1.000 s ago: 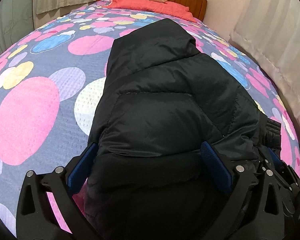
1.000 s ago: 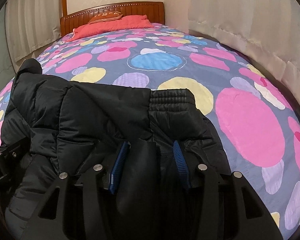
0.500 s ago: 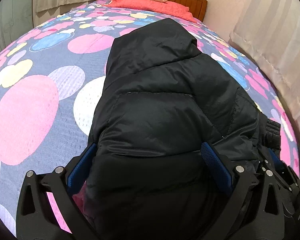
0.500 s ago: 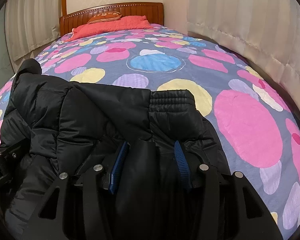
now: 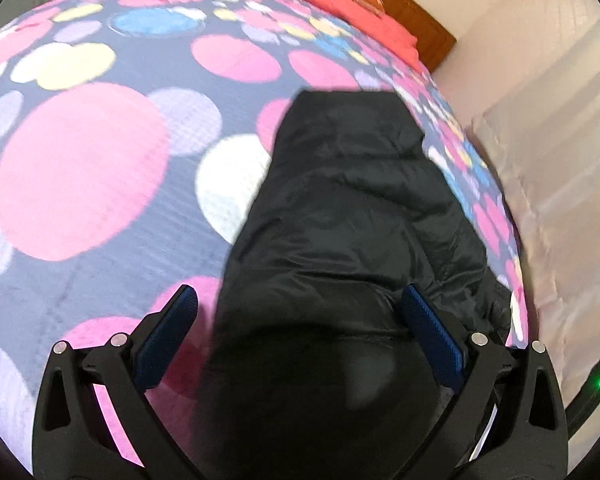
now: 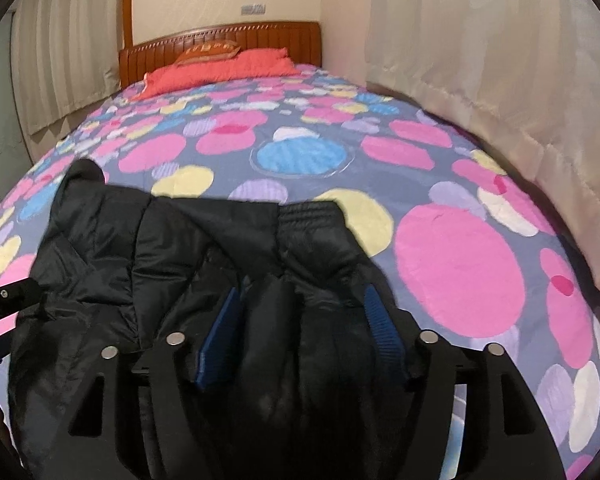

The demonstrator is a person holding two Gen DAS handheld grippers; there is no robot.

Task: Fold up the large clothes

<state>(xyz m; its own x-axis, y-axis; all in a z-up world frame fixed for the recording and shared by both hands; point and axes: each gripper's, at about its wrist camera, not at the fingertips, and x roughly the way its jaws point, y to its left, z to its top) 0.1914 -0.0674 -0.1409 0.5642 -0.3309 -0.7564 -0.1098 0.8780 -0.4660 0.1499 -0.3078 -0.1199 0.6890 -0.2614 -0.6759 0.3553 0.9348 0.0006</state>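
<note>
Left hand-held gripper (image 5: 296, 320): spread wide, blue pads on either side of a thick black bulge of the jacket (image 5: 340, 240), left pad standing clear of the cloth with bedspread showing in the gap, right pad at or just against the fabric. No pinch visible; nothing firmly held, as far as can be judged.

Right hand-held gripper (image 6: 300, 320): partly closed around a bunched ridge of the same jacket, padding filling the space between the pads. Probably gripping it, though true contact on both sides hard to confirm (black cloth on black frame).

Ahead of both: jacket lying on the bed (image 5: 80, 168), already gathered into a compact, layered bundle rather than spread flat. Beyond the right hand-held gripper, a ribbed cuff or hem (image 6: 306, 214) folded onto the top layer; off to its left, the hood end (image 6: 84, 172). Ahead of the left hand-held gripper, a narrowed lengthwise shape tapering away.

Judged progress: sleeves and sides seemingly folded in, so well past the halfway mark. Left to do, most likely: one more fold end over end, then flattening of the puffy layers. Risk: springy padding unfolding once released.

Further off: red pillow (image 6: 220, 68) and wooden headboard (image 6: 220, 38); curtains (image 6: 480, 60) to the right.
</note>
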